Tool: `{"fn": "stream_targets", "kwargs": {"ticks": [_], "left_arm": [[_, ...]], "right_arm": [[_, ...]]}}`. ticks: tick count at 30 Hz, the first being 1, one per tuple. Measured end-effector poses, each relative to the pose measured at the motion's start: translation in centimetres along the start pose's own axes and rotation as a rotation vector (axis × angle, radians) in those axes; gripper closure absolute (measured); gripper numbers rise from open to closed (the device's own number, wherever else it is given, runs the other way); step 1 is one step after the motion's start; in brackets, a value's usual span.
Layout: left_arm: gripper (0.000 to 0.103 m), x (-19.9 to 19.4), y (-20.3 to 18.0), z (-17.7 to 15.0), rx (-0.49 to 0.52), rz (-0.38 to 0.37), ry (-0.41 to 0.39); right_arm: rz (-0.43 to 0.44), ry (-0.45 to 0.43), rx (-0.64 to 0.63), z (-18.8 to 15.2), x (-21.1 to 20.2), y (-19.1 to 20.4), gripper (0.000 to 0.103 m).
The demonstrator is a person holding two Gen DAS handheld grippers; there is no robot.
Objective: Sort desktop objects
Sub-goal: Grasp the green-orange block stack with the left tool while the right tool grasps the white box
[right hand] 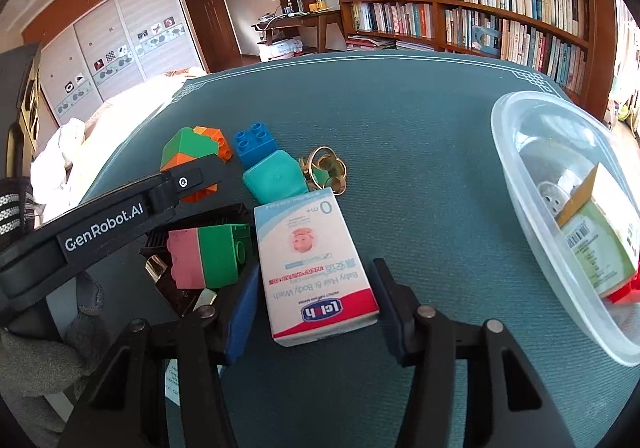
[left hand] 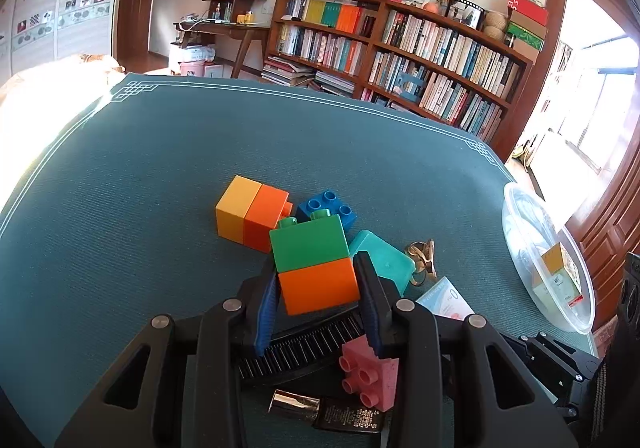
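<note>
1. clear plastic tub (right hand: pixel 532 184) stands at the right edge of the teal tabletop (right hand: pixel 400 128); inside it lies a green-and-white carton (right hand: pixel 596 244) with a yellow top edge and a red end, and a white round thing behind it that is too blurred to name.
2. left hand-held gripper (left hand: pixel 320 280) is clamped on a green-over-orange block pair (left hand: pixel 314 264), its blue pads pressing the orange half's sides.
3. right hand-held gripper (right hand: pixel 316 288) straddles a baby wash box (right hand: pixel 312 264); the left pad is close against the box, the right pad stands clear of it, so the box is not gripped.
4. loose on the tabletop, outside the tub: a yellow-orange block pair (left hand: pixel 250 212), a blue block (left hand: pixel 328 208), a teal case (right hand: pixel 276 176), a gold clip (right hand: pixel 326 168), a pink block (left hand: pixel 370 376) and a black comb (left hand: pixel 300 348).
</note>
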State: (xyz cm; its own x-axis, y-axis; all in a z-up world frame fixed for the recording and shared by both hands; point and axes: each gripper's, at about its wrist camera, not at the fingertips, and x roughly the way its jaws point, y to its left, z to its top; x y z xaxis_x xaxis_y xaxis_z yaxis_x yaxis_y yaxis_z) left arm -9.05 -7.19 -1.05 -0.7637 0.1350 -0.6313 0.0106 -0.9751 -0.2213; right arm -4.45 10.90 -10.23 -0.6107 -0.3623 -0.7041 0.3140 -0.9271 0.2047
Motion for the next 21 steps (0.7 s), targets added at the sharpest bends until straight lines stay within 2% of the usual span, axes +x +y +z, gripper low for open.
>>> {"fn": "stream_targets", "kwargs": {"ticks": [4, 8, 14, 17, 19, 21], "left_arm": [[0.064, -0.2, 0.4, 0.1, -0.012, -0.004, -0.009], [0.064, -0.2, 0.4, 0.0, -0.013, -0.009, -0.010], [0.064, -0.3, 0.4, -0.4, -0.015, -0.012, -0.008], [0.064, -0.3, 0.2, -0.4, -0.011, -0.013, -0.006], [0.064, -0.3, 0.1, -0.4, -0.007, -0.015, -0.005], [0.064, -0.3, 0.0, -0.4, -0.003, -0.017, -0.004]], "right_arm": [[0.157, -0.003, 0.121, 0.1, -1.4, -2.1, 0.047], [0.222, -0.037, 0.173, 0.4, -2.8, -3.3, 0.051], [0.185, -0.026, 0.134, -0.3, -2.8, -2.8, 0.051], [0.116, -0.004, 0.062, -0.3, -2.0, -1.7, 0.051], [0.052, 0.021, 0.018, -0.5, -1.1, -0.9, 0.044], [0.012, 0.037, -0.012, -0.8, -0.4, -0.4, 0.044]]}}
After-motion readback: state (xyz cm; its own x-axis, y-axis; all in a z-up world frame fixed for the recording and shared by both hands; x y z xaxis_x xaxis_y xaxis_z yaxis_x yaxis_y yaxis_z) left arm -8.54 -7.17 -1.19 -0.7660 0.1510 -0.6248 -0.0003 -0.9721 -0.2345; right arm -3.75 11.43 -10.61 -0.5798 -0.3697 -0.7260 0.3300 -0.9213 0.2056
